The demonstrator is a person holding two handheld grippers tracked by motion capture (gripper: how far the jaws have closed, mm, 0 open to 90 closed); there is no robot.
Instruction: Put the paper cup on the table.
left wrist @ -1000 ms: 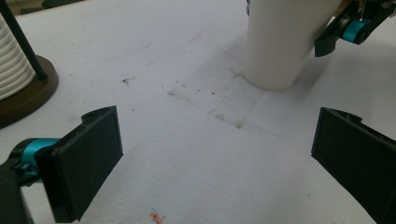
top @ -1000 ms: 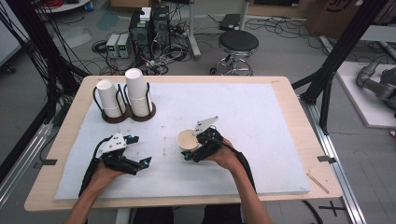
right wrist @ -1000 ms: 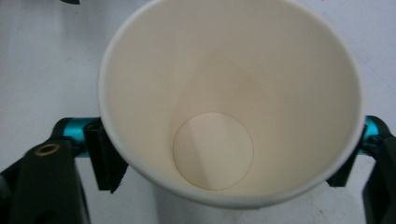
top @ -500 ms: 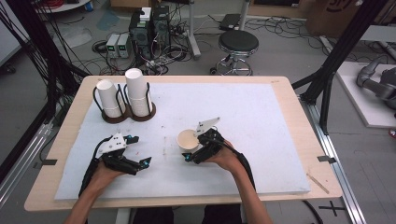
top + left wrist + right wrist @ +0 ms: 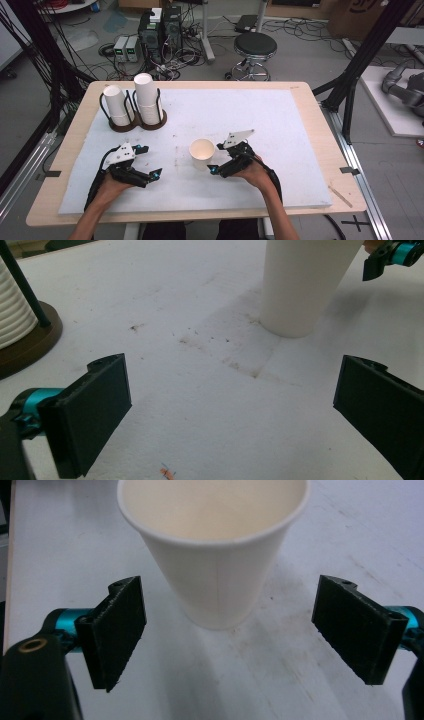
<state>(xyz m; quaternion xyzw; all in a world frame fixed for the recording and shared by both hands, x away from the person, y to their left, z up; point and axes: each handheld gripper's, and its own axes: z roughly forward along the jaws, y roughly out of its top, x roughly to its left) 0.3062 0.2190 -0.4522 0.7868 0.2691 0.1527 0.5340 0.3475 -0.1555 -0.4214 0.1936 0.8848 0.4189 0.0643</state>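
A white paper cup [image 5: 202, 150] stands upright and empty on the white mat, right of centre. My right gripper [image 5: 217, 157] lies just to its right, pointing at it. Its jaws have just been opening and now stand wide, with the cup [image 5: 215, 555] just beyond the fingertips and touched by neither pad. My right gripper [image 5: 230, 630] holds nothing. My left gripper [image 5: 150, 161] rests low on the mat at the front left, open and empty. In the left gripper view, the cup [image 5: 300, 285] stands ahead and to the right of my left gripper [image 5: 230, 410].
Two stacks of white paper cups [image 5: 146, 97] stand upside down in a dark wire holder [image 5: 137, 122] at the back left. The white mat [image 5: 250, 110] covers most of the wooden table. Beyond the table are a stool [image 5: 255, 47] and cables on the floor.
My right gripper's jaws have opened off the cup and the hand has drawn back a little to the right. The cup stays standing. My left gripper has not moved.
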